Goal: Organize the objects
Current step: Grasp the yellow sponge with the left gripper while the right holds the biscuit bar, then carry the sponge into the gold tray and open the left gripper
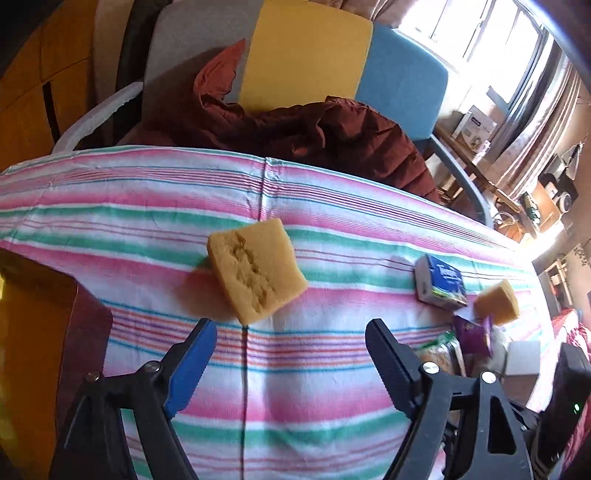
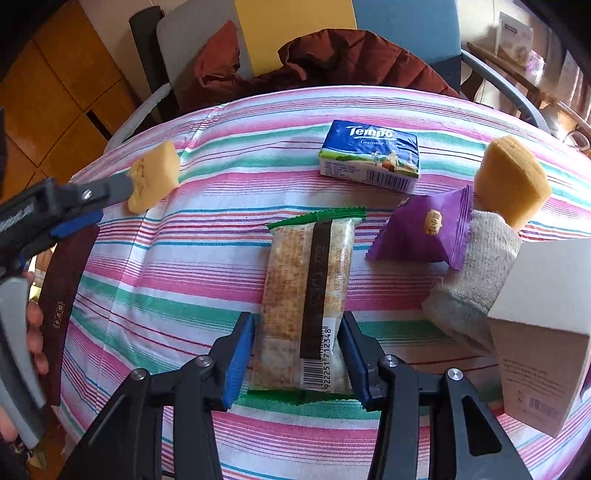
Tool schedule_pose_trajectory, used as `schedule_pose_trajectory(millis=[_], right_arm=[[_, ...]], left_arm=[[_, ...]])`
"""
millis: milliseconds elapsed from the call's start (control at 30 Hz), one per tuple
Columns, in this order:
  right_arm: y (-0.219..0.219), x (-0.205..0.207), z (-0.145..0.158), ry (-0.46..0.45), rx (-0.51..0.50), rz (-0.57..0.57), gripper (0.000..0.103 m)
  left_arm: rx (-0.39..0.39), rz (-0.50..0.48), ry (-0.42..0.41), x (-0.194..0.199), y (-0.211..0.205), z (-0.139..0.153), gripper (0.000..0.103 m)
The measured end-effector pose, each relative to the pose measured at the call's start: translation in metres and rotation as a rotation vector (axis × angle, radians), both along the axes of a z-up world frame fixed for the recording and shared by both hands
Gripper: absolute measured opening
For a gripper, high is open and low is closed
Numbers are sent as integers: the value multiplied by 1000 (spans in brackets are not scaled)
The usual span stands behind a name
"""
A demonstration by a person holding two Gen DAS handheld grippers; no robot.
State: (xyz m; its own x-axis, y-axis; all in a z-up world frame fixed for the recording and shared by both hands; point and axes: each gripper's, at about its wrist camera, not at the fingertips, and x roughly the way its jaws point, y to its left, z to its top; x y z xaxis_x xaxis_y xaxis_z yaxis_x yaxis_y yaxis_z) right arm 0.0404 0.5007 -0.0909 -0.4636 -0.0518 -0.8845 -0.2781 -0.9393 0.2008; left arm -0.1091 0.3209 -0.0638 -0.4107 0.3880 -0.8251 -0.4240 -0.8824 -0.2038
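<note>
Black left gripper (image 1: 291, 328) and right gripper (image 2: 295, 328), blue-padded jaws, silver screws.

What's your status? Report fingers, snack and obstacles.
Left gripper open, sponge lying free beyond it. Right gripper shut on snack pack. Purple packet close right.

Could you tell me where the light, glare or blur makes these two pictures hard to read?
Left wrist view: the window at upper right is blown out white, and the sponge ahead of the tongs is smeared by motion. Right wrist view: evenly lit and sharp around the snack packet; the striped cloth bows strongly from the fisheye lens.
</note>
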Motion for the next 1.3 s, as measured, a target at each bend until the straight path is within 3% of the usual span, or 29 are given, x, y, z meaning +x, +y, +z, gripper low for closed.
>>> schedule_pose_trajectory(millis=[133, 233, 367, 633, 667, 733, 833, 967, 1300], right_arm=[[3, -3, 1, -6, -23, 0, 49], [9, -4, 2, -8, -56, -10, 49], [12, -5, 2, -8, -80, -14, 49], [14, -6, 1, 3, -110, -23, 49], [14, -6, 1, 4, -116, -24, 49], [14, -7, 1, 5, -115, -24, 49], [12, -9, 1, 8, -99, -18, 44], [15, -11, 1, 14, -109, -23, 38], [1, -15, 2, 45, -142, 42, 37]], left_arm=[[-104, 30, 80, -26, 17, -7, 84], [-131, 76, 56, -42, 19, -21, 84], [-69, 130, 9, -54, 13, -37, 84], [-70, 88, 181, -30, 13, -48, 75], [-62, 85, 184, -27, 13, -47, 74], [-32, 78, 178, -26, 10, -45, 61], [0, 58, 185, -18, 5, -44, 57], [45, 57, 184, -8, -4, -45, 55], [121, 51, 166, 28, -31, -44, 55]])
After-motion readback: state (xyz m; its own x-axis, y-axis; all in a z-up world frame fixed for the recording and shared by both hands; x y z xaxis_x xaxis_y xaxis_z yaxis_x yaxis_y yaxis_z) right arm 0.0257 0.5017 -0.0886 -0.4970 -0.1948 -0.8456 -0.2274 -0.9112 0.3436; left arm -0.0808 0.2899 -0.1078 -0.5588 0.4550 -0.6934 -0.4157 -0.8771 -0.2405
